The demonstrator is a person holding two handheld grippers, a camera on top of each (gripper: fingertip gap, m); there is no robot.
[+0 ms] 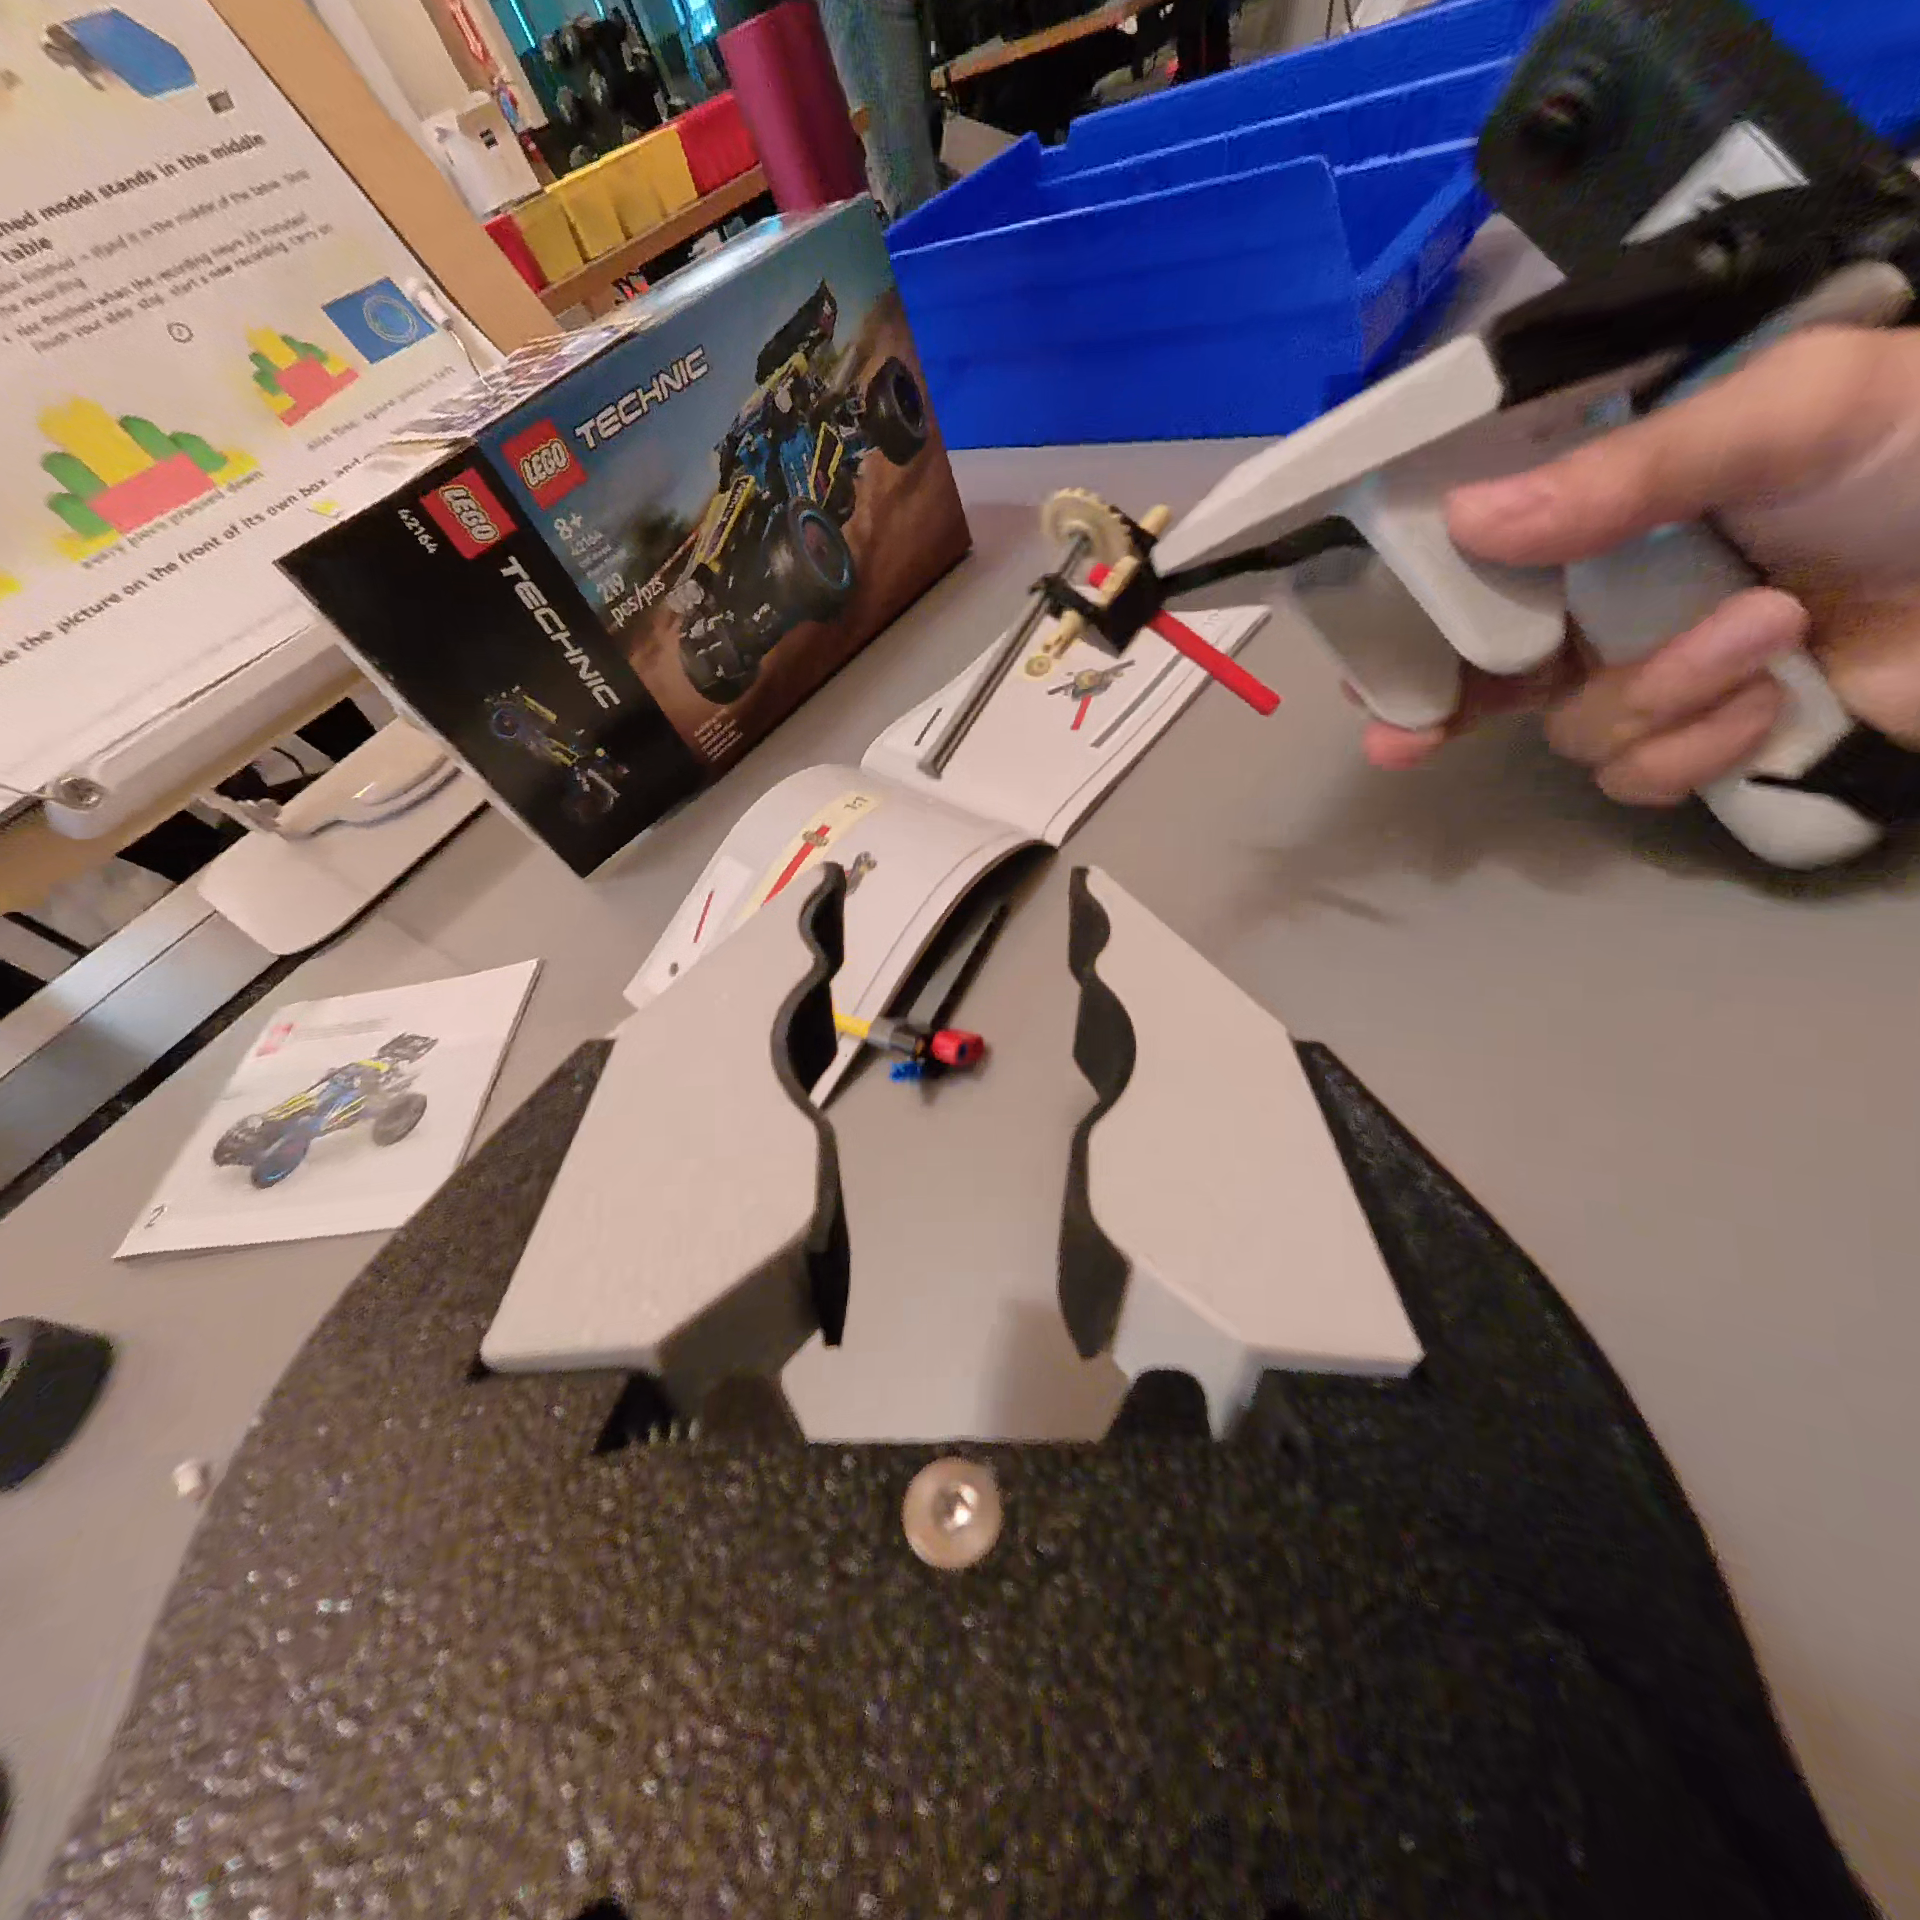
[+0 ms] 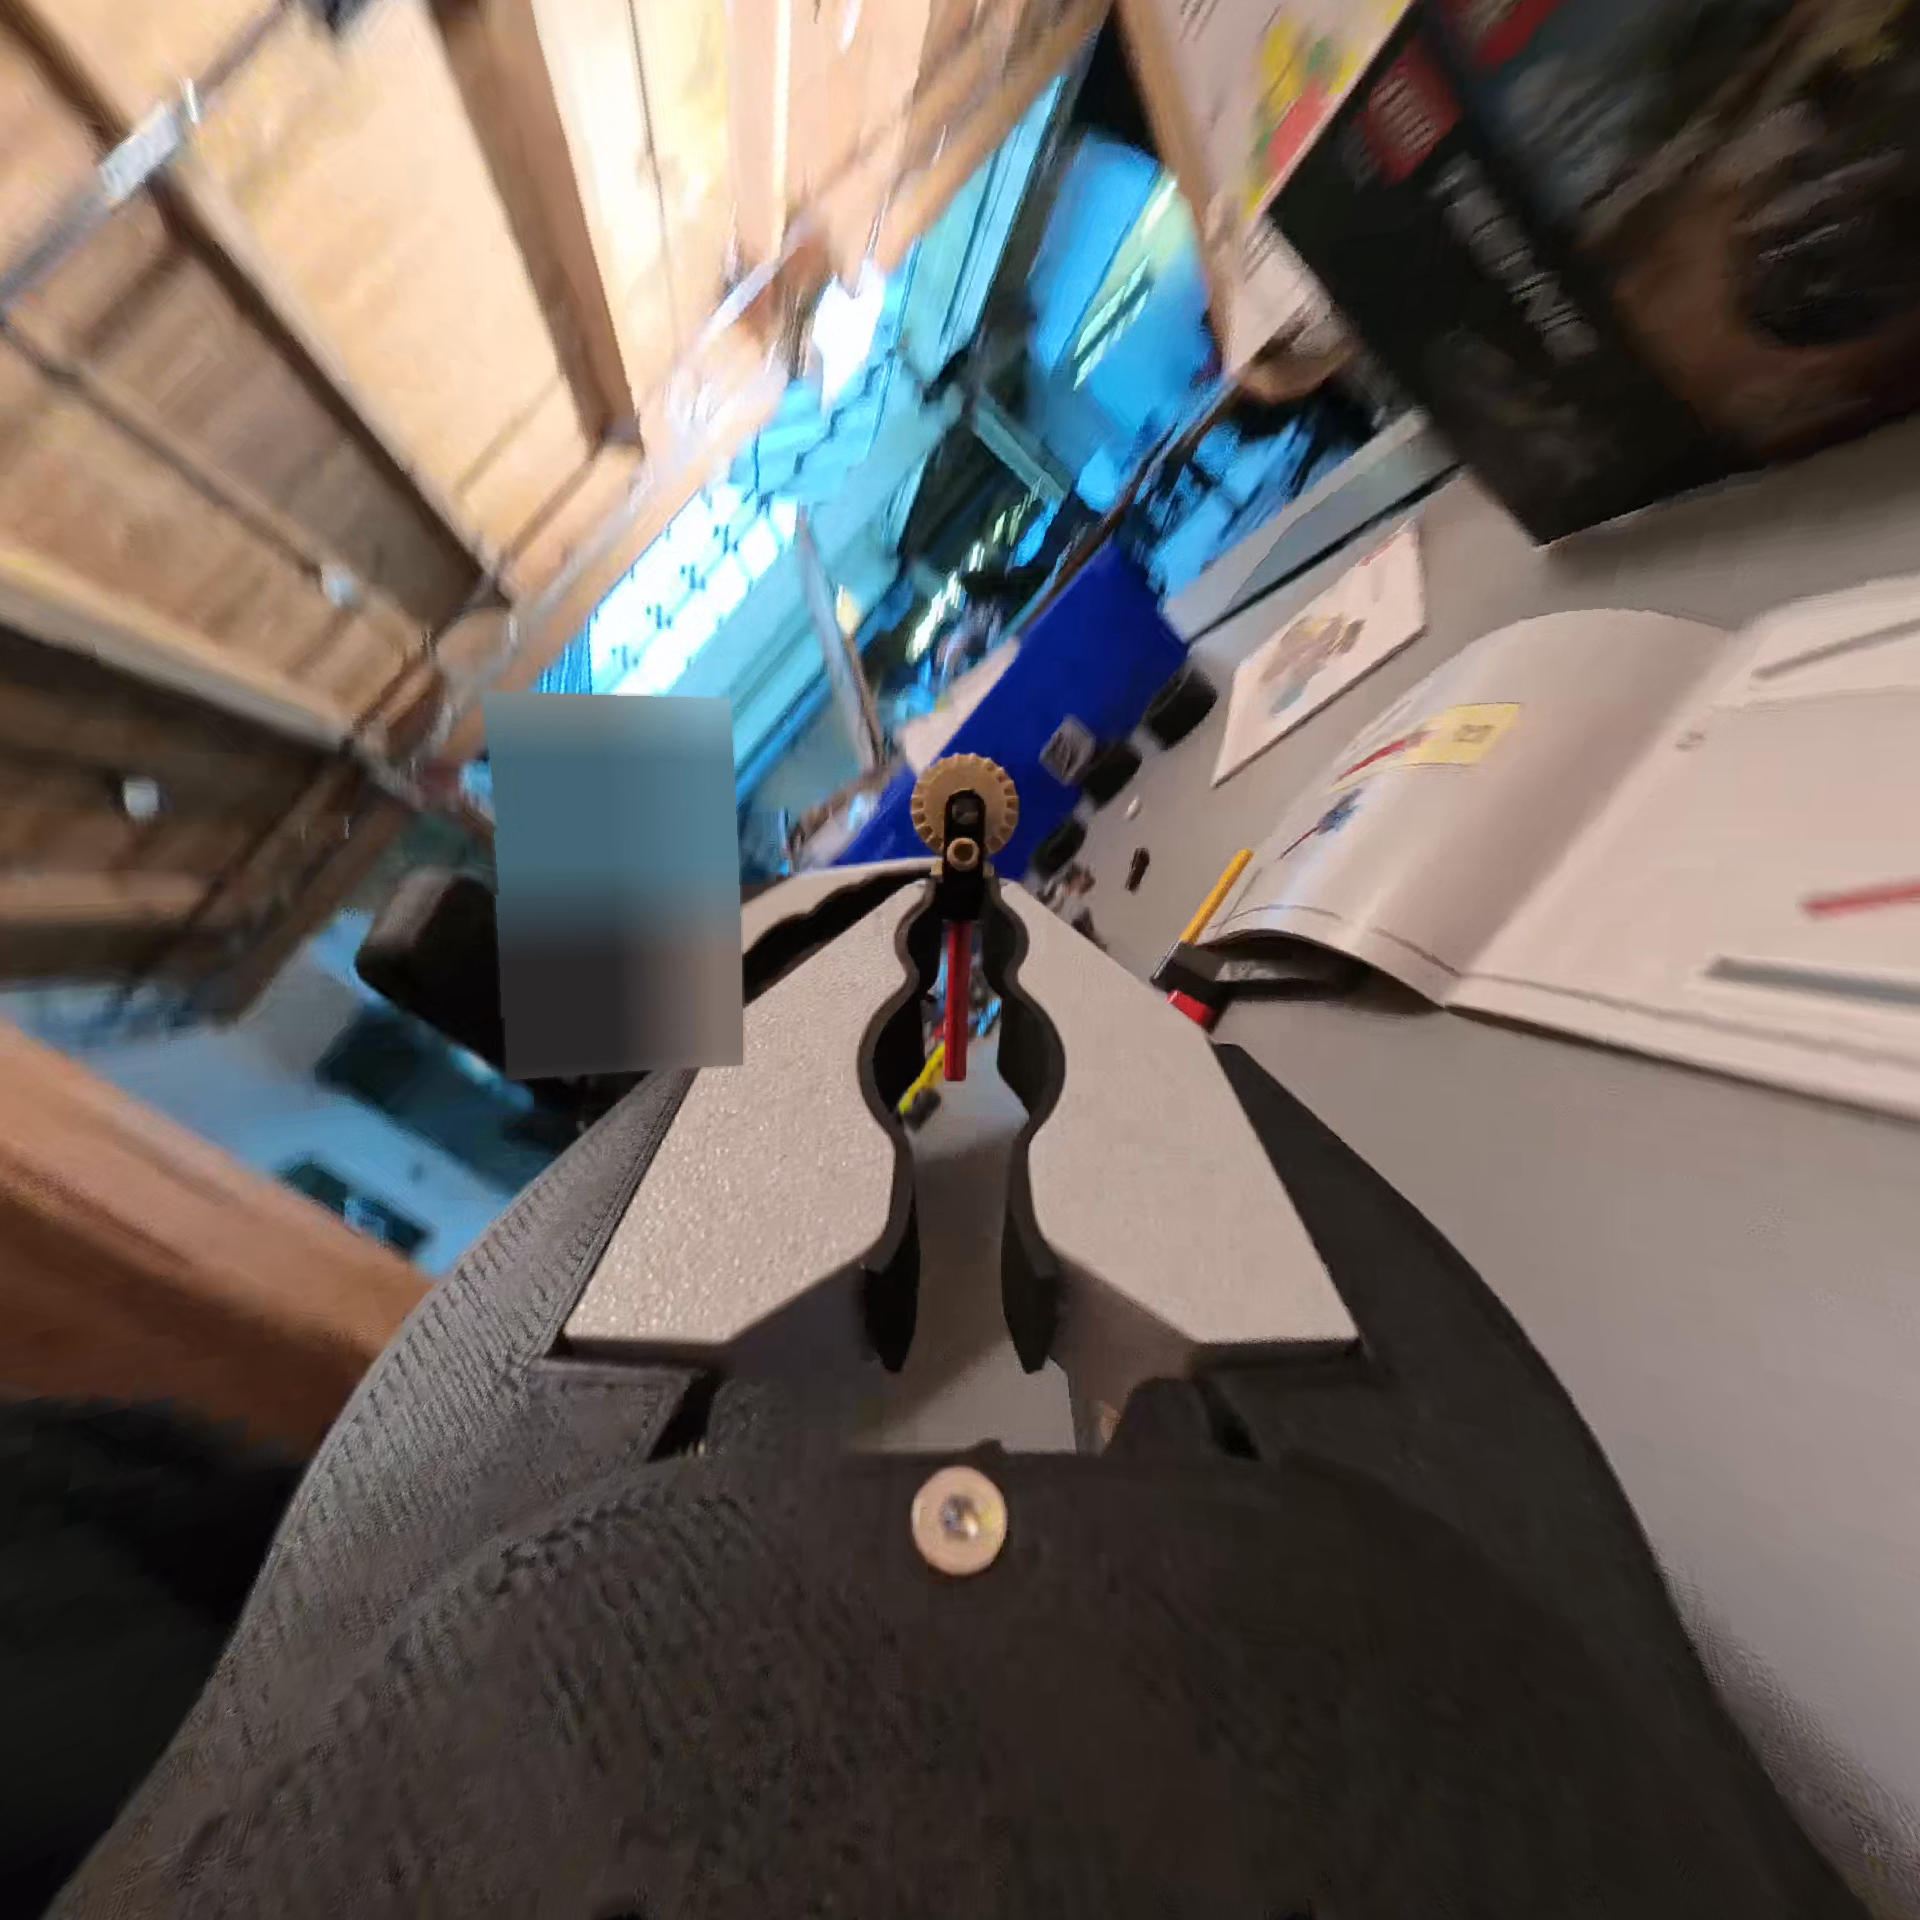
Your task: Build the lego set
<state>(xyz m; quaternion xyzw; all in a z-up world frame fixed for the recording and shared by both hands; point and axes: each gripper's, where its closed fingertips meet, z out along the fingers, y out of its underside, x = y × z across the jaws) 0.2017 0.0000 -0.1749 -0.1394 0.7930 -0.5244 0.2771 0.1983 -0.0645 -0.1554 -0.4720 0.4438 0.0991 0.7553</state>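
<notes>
The right gripper (image 2: 961,894) clamps a small axle assembly (image 1: 1107,582) above the open manual (image 1: 1039,748), far right. The left gripper (image 1: 951,935), jaws apart, hangs over loose parts (image 1: 925,1047) nearer.

Background clutter around the grey tabletop (image 1: 1558,1039)

Blue plastic bins (image 1: 1195,270) fill the upper right of the left wrist frame, an illustrated instruction poster (image 1: 156,343) leans at upper left, and yellow and red bins (image 1: 623,187) sit on a far shelf at top centre beside a magenta cylinder (image 1: 790,104). In the blurred right wrist frame, wooden panelling (image 2: 260,364) covers the upper left.
</notes>
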